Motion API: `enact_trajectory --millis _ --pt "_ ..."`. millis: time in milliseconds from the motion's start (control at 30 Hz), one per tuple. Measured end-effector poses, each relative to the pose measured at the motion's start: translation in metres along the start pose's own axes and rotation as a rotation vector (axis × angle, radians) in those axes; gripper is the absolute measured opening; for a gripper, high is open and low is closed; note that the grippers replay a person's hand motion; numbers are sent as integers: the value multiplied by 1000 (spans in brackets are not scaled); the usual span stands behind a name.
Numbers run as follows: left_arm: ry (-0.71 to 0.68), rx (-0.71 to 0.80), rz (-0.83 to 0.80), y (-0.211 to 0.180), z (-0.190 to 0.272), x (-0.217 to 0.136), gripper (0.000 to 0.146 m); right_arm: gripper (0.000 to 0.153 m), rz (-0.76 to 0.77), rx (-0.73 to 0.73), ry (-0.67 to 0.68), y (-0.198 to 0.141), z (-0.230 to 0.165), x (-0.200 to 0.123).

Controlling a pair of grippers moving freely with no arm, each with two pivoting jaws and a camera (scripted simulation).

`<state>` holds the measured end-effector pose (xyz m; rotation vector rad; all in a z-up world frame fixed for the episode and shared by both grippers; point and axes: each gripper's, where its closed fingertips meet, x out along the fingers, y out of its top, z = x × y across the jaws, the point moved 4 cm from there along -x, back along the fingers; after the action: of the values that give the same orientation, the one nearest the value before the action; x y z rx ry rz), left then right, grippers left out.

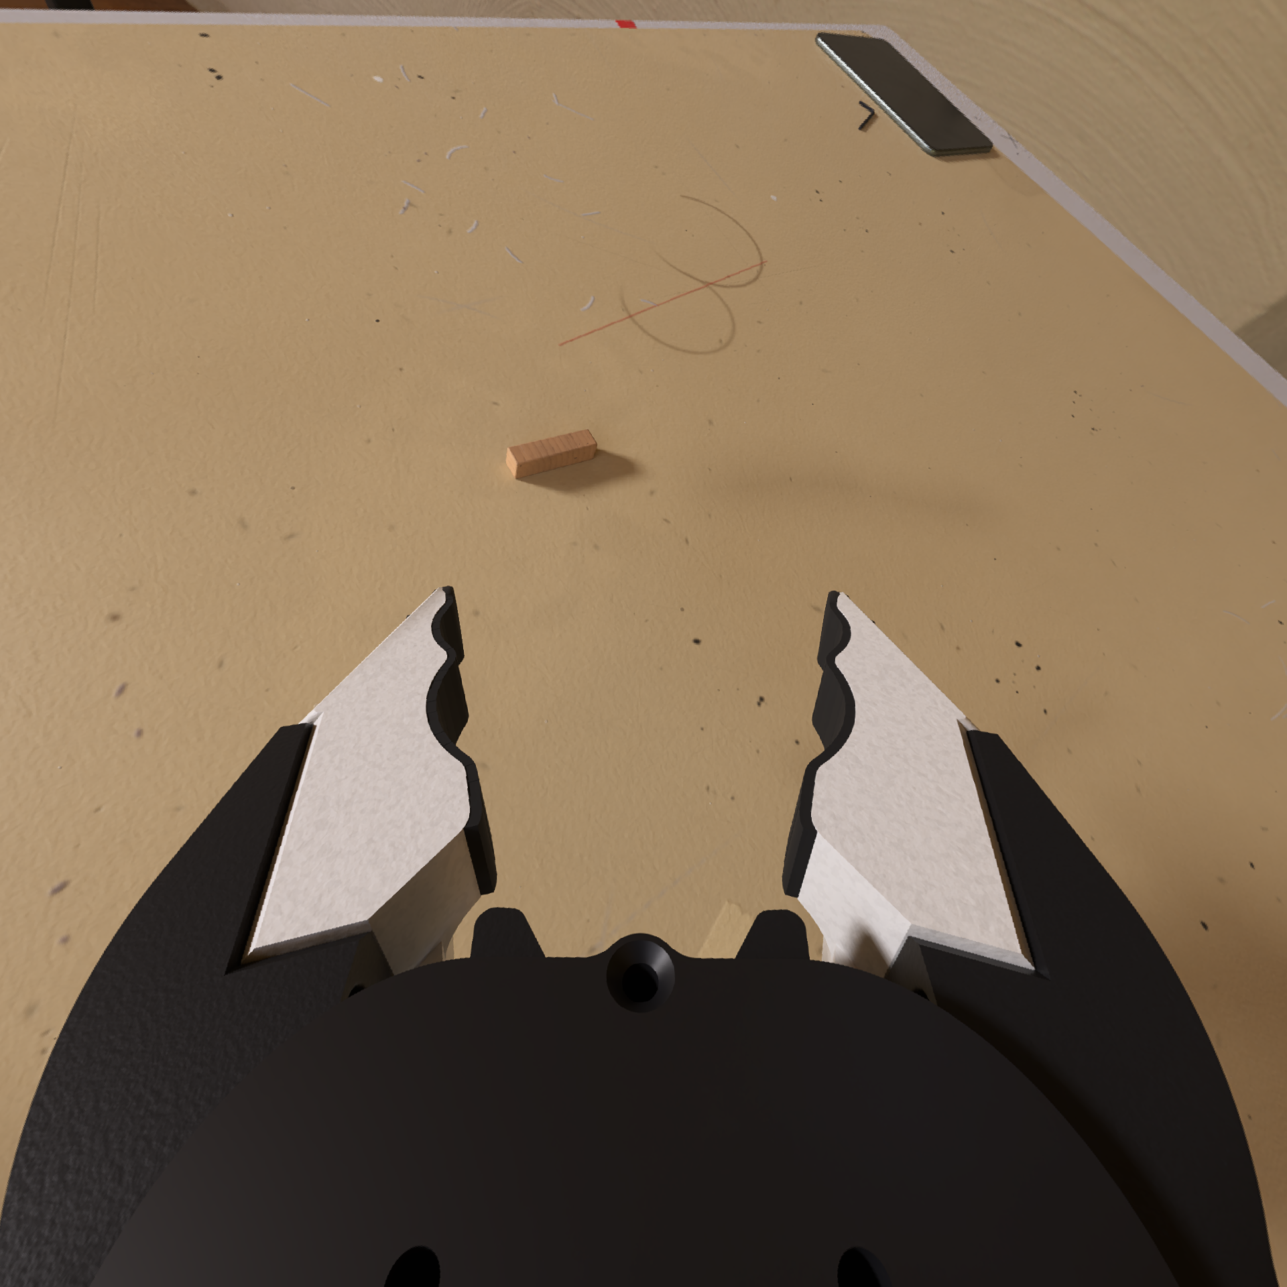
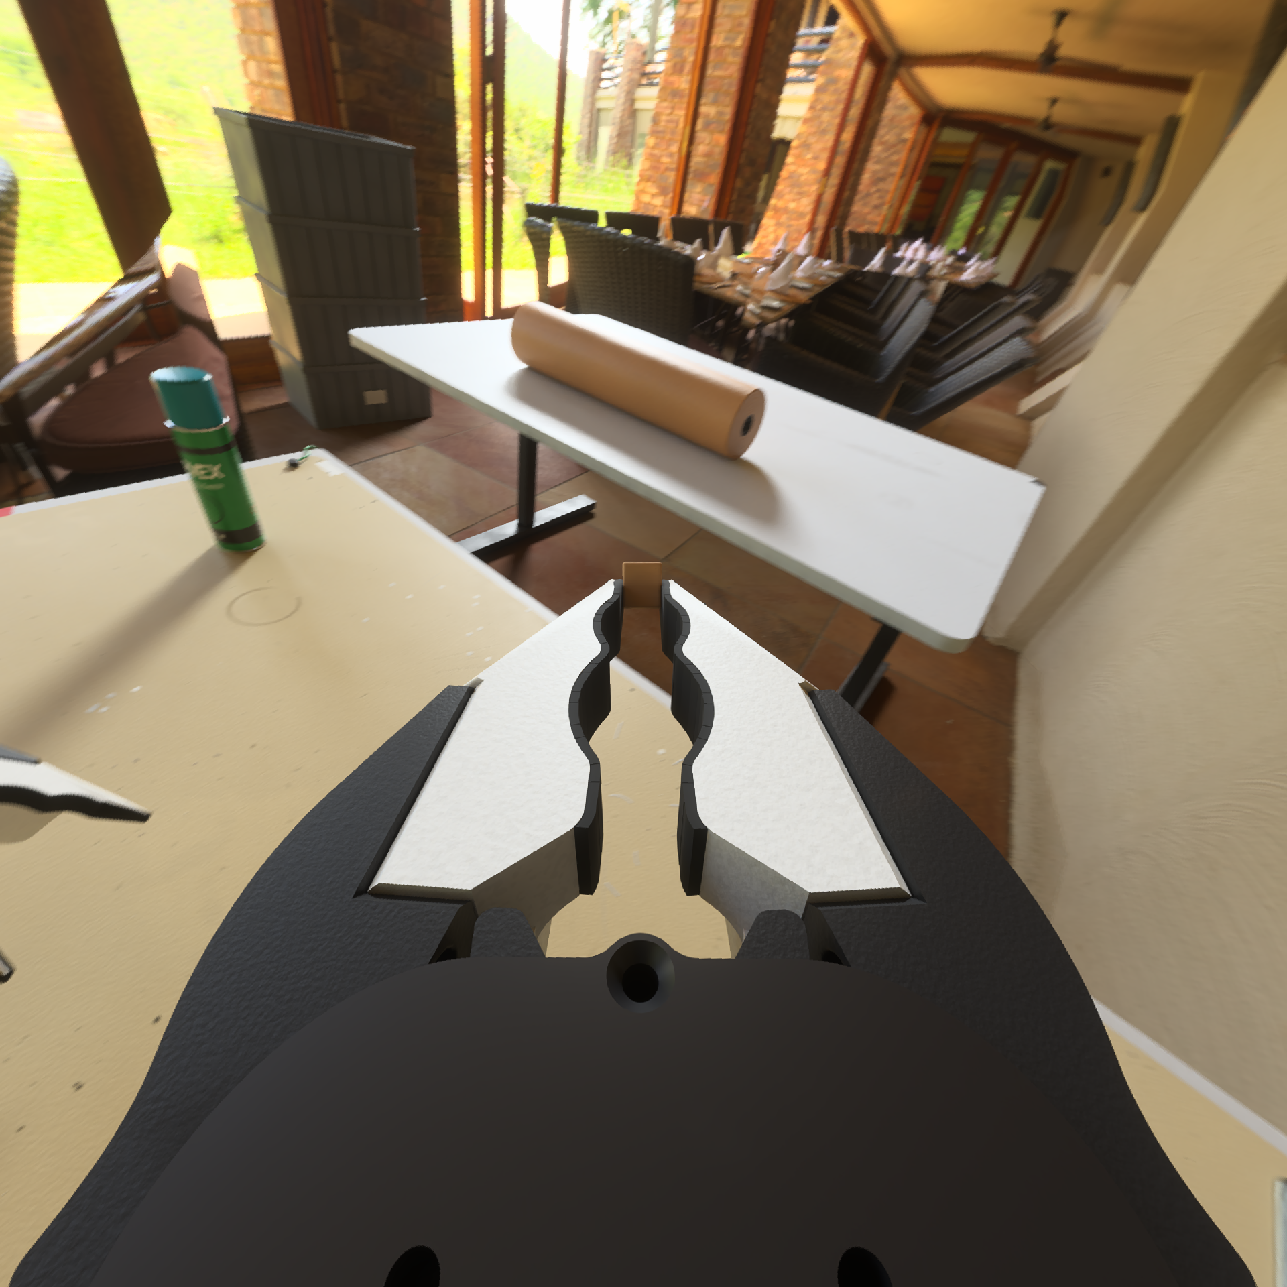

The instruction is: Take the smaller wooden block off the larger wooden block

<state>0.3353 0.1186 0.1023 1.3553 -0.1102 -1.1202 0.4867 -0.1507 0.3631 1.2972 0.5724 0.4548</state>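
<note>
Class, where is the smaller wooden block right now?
In the right wrist view, the smaller wooden block sits pinched between the right hand-held gripper fingertips, lifted above the tan table edge.

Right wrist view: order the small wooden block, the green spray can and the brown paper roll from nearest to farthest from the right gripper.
1. Small wooden block, clamped between the right gripper's fingertips.
2. Green spray can, upright on the tan table, far left.
3. Brown paper roll, lying on the white table beyond.

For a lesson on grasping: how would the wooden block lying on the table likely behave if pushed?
The wooden block lies flat on a long face, so it would probably slide, not roll or tip. Its squared, solid look suggests it is stiff and light.
</note>
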Motion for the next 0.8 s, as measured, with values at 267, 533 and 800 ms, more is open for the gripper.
enact_trajectory --millis 267,533,800 --pt "-3 -13 -14 -4 -2 4 103 10 15 -48 -149 73 72 -44" --pt "-7 -19 -23 -7 -2 6 103 10 25 -105 -361 122 134 -103" --pt "-10 -19 -32 -9 1 8 103 10 -123 -133 -521 67 175 -109"
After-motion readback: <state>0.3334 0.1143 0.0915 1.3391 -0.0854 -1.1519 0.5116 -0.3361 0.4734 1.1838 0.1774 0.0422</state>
